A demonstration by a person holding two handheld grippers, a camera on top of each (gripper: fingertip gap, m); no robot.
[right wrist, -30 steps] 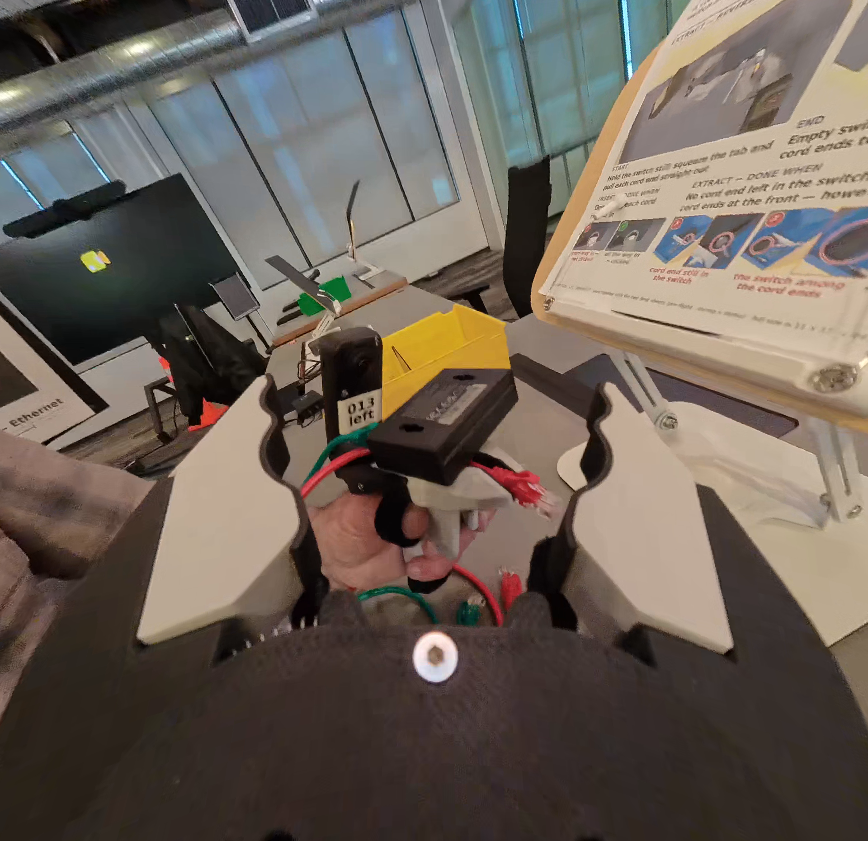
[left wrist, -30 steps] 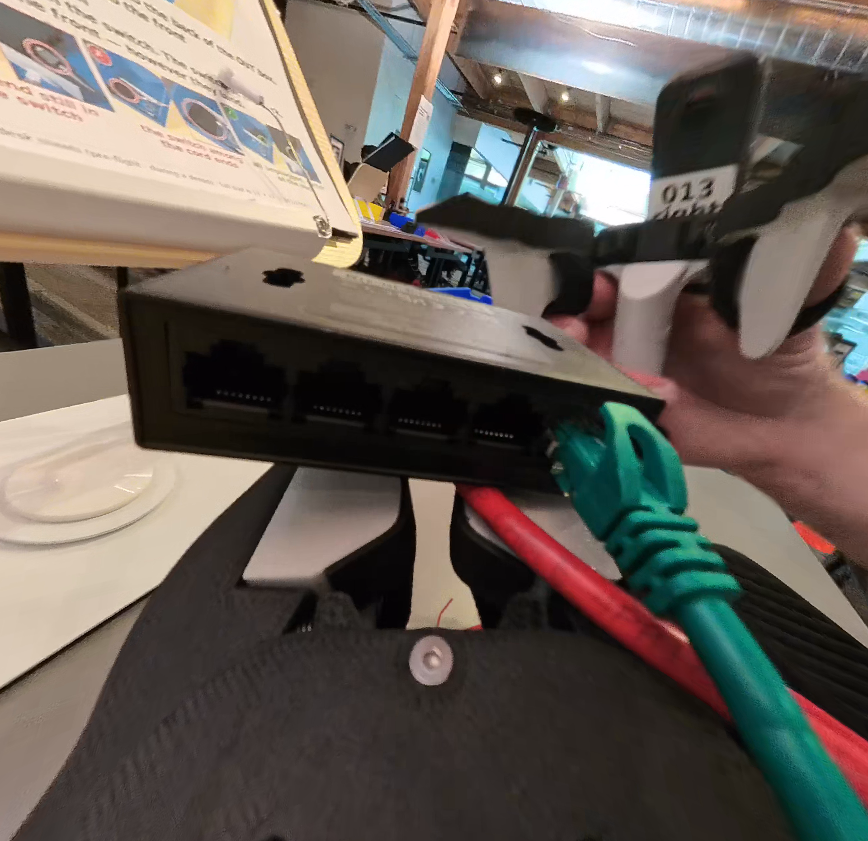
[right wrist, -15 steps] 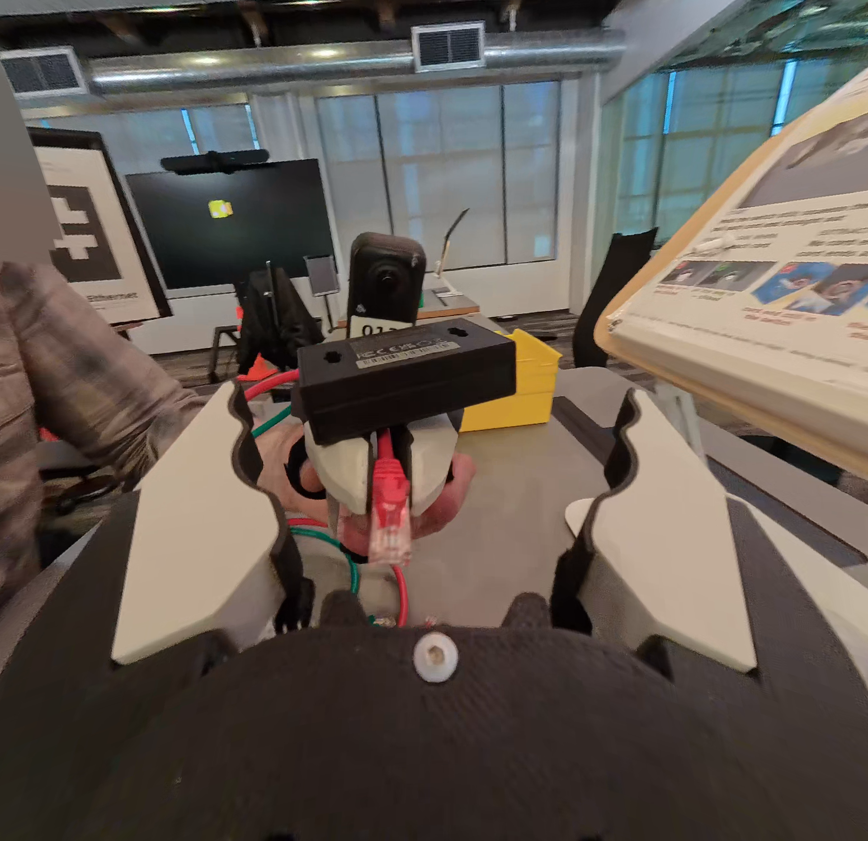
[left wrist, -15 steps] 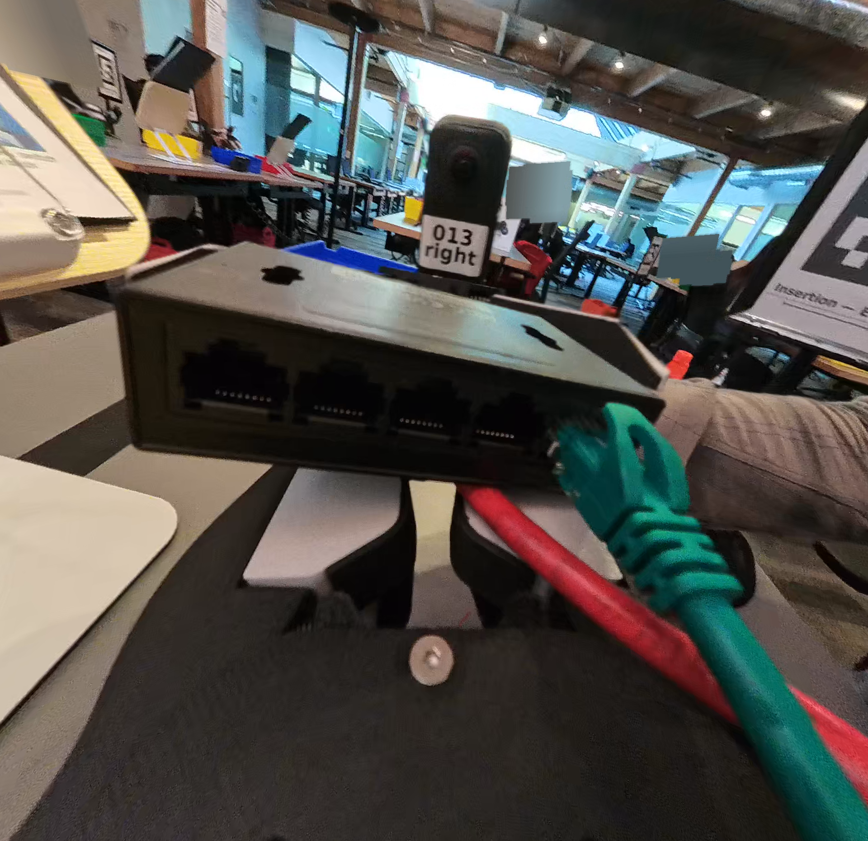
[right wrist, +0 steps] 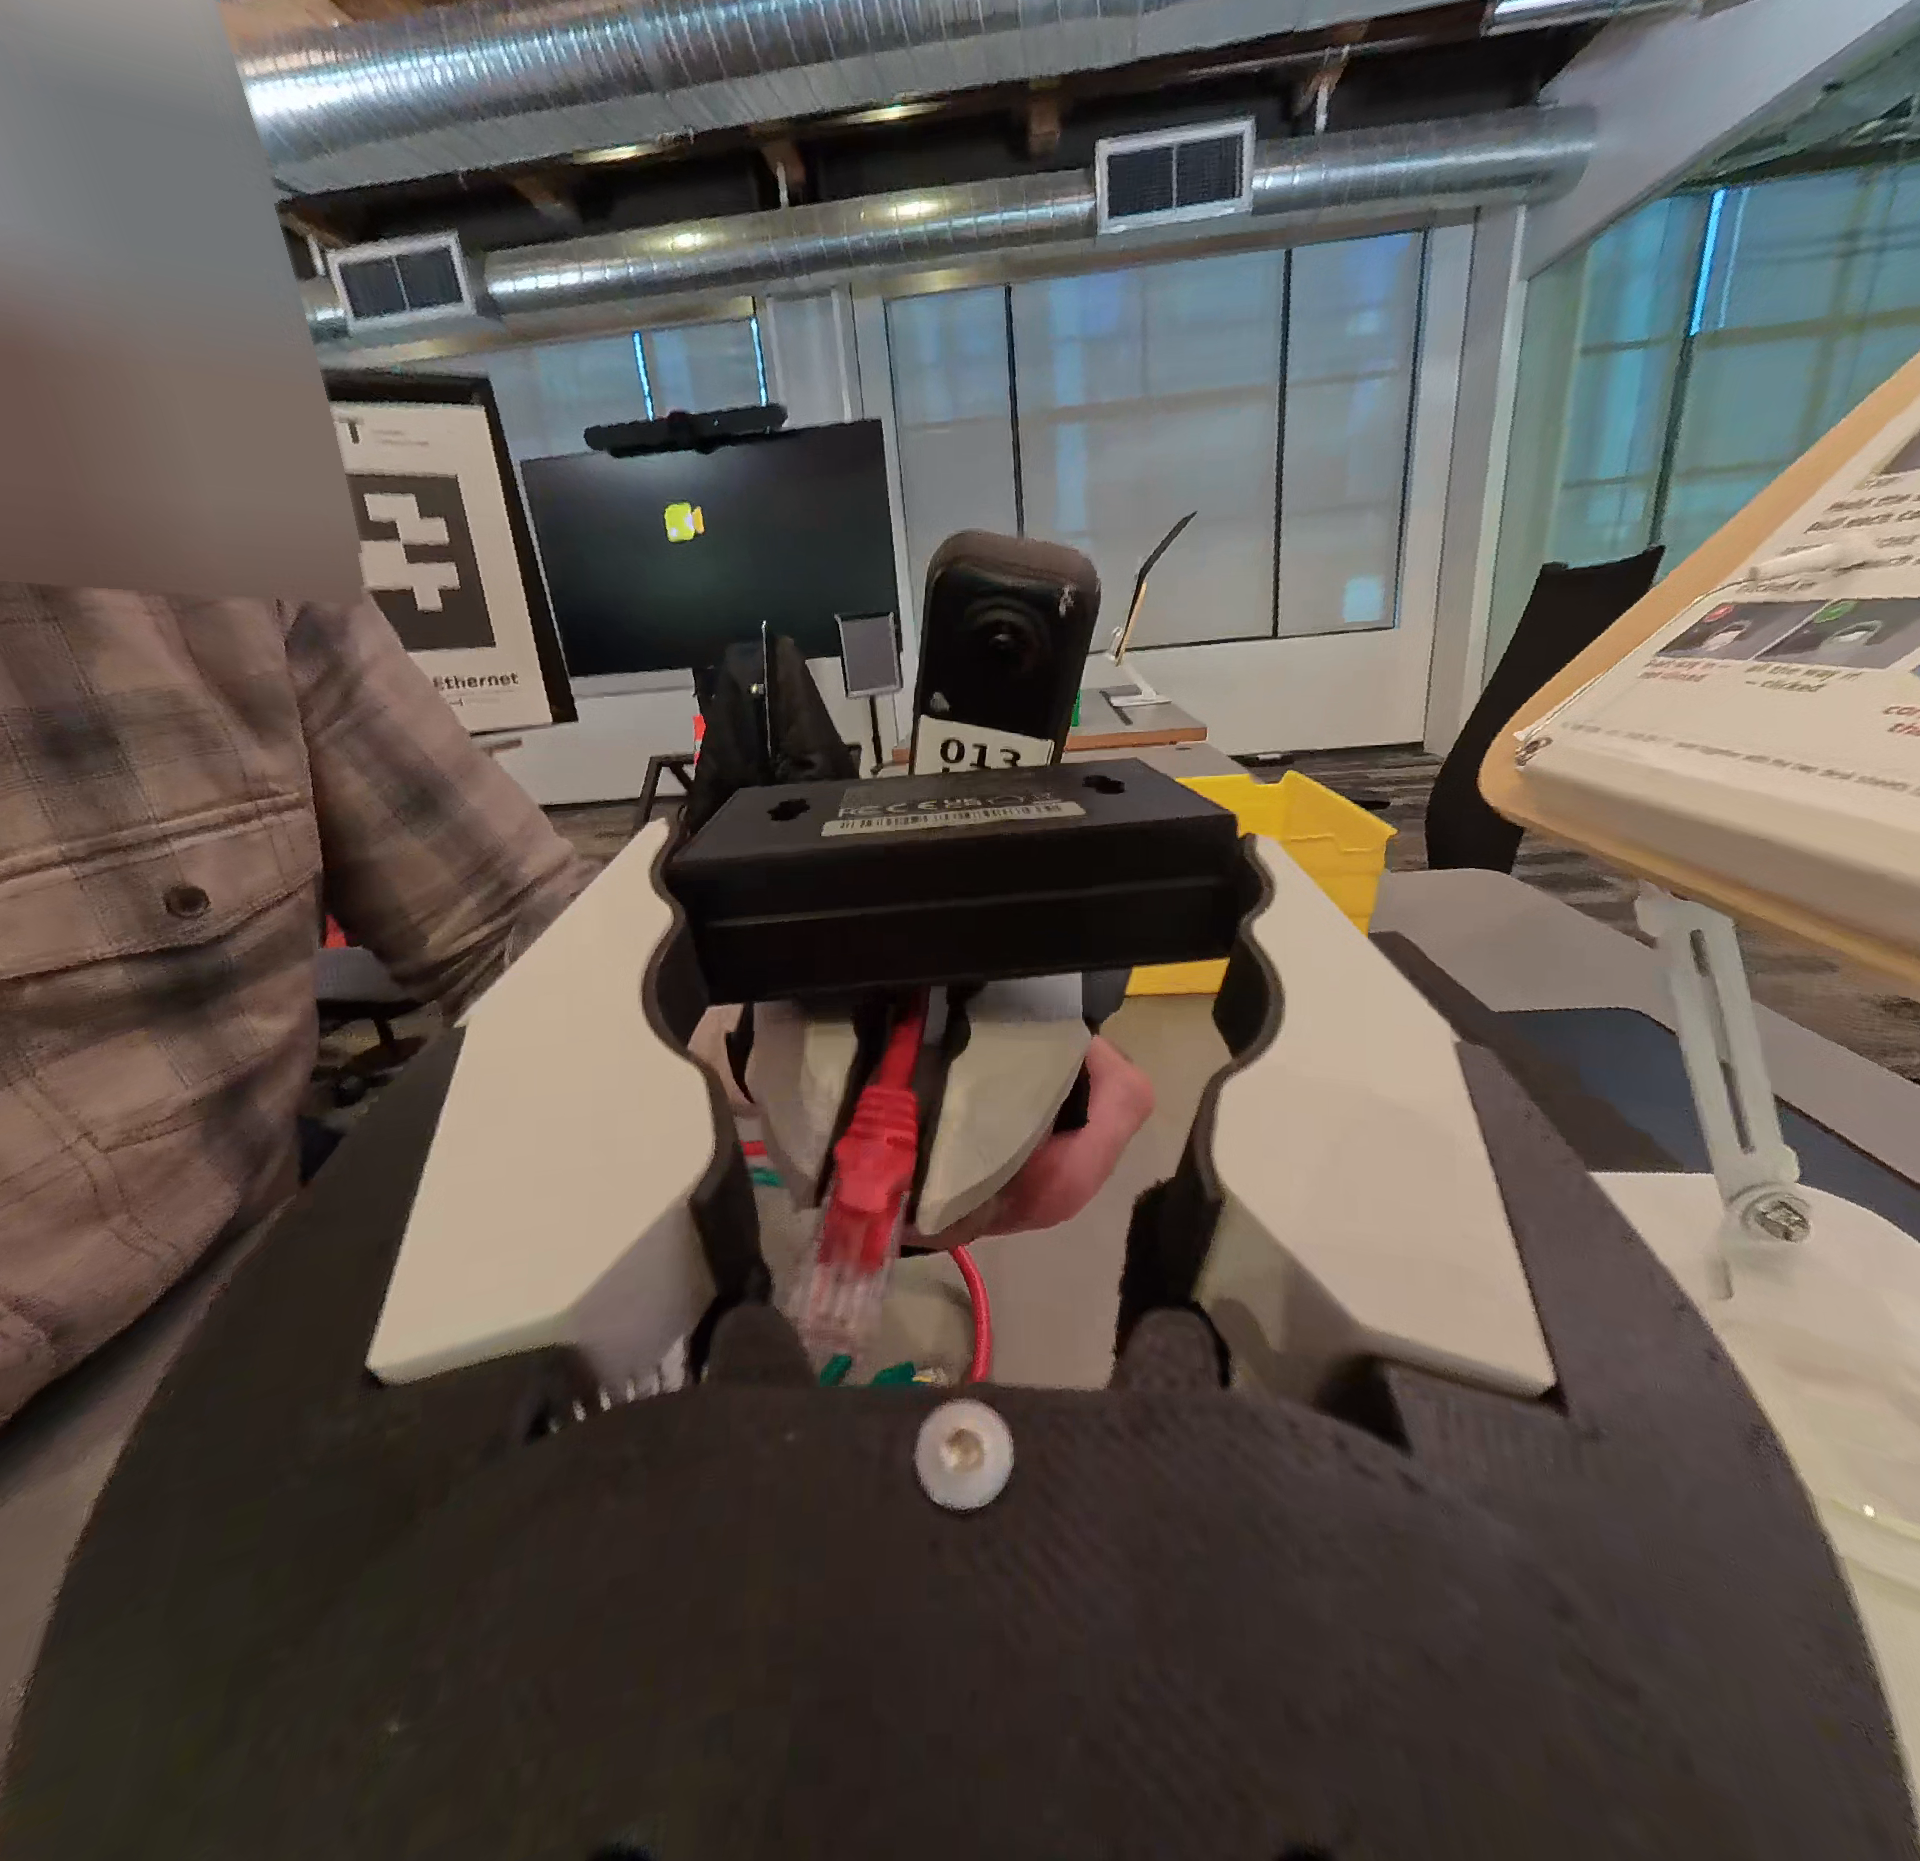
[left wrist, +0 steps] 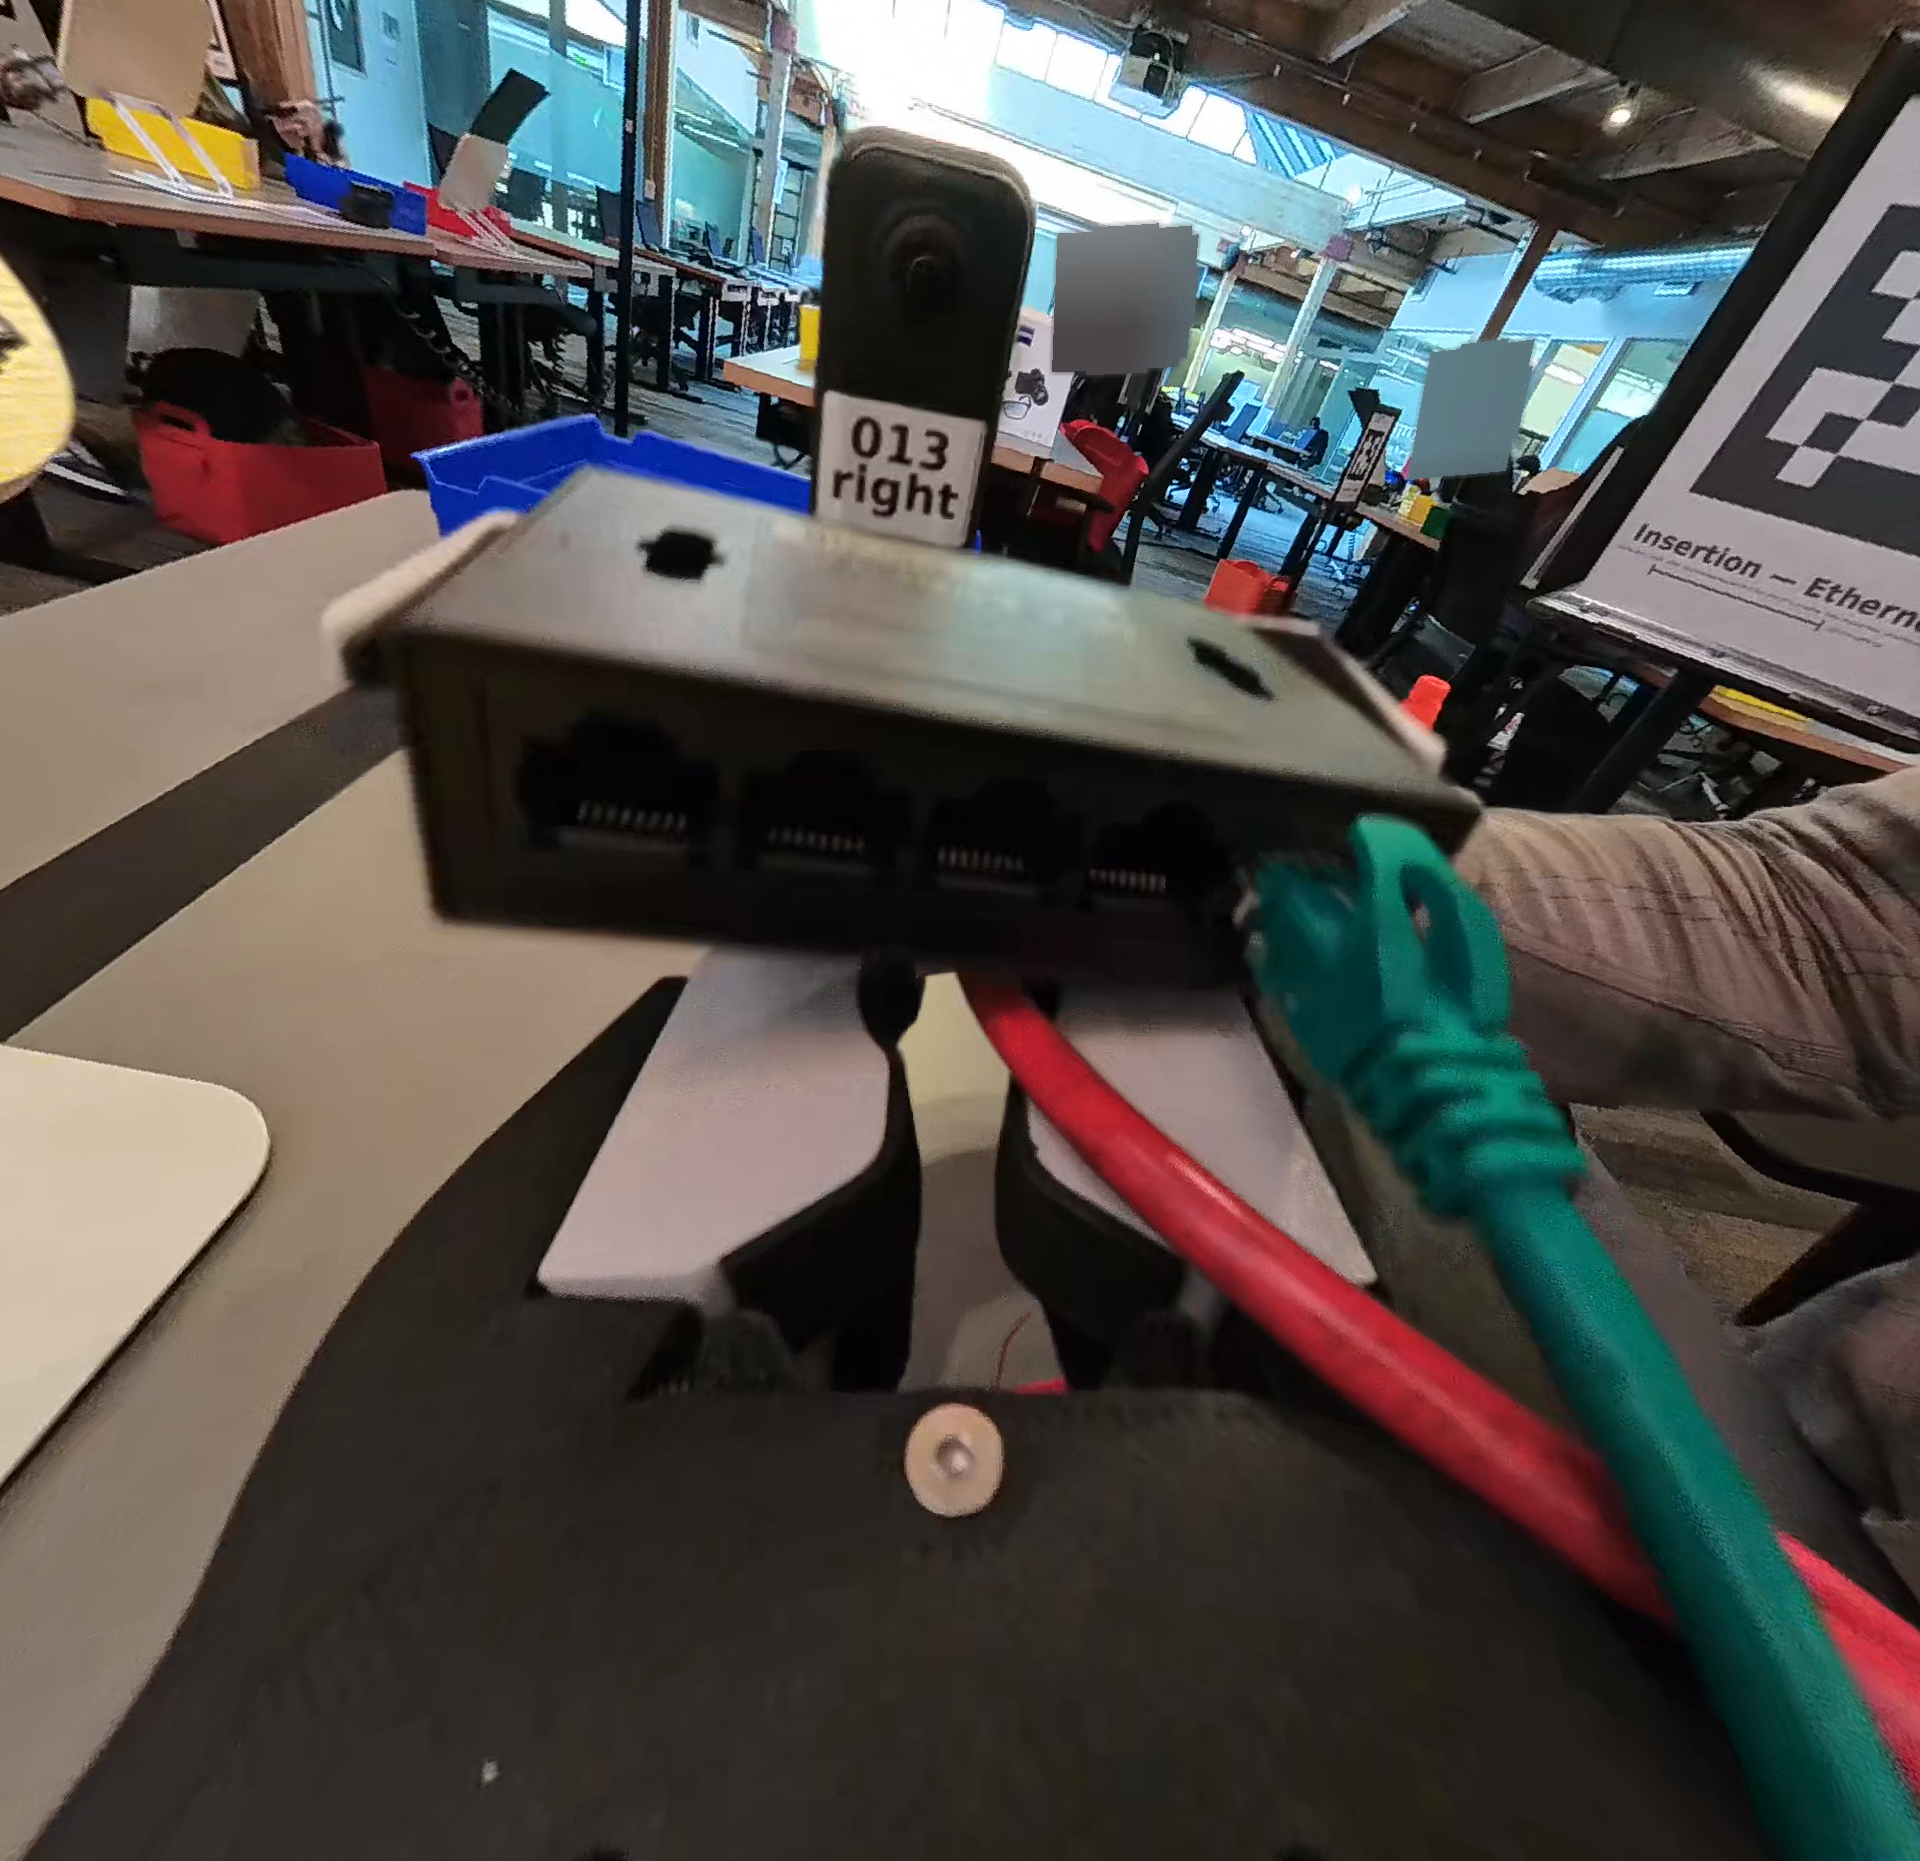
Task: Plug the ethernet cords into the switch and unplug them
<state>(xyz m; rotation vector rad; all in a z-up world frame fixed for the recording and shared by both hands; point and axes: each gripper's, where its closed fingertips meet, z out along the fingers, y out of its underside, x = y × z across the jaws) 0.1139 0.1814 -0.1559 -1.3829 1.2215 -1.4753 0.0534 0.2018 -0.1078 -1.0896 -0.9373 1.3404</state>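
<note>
The black switch (left wrist: 831, 772) is held off the table with its row of ports facing my left camera. A green cord (left wrist: 1403, 1032) is plugged into its rightmost port; the other ports are empty. My left gripper (left wrist: 951, 990) is shut on the red cord (left wrist: 1195, 1188) just under the switch. In the right wrist view the red plug (right wrist: 862, 1198) sticks out of the left gripper (right wrist: 894, 1188) towards my right camera. My right gripper (right wrist: 956, 876) is shut on the switch (right wrist: 956, 907), one finger on each end. Its white fingertips (left wrist: 358, 622) show in the left wrist view.
An instruction board on a white stand (right wrist: 1714, 772) is at the right. A yellow bin (right wrist: 1309, 855) sits behind the switch. A white stand base (left wrist: 94, 1219) lies left on the grey table (left wrist: 260, 876). A person's sleeve (left wrist: 1683, 959) is at the right. About 6 cm separates my left fingertips from my right.
The two grippers have turned to face each other. My right gripper has moved in and its open fingers have closed on the two ends of the switch. The left still holds the red cord.
</note>
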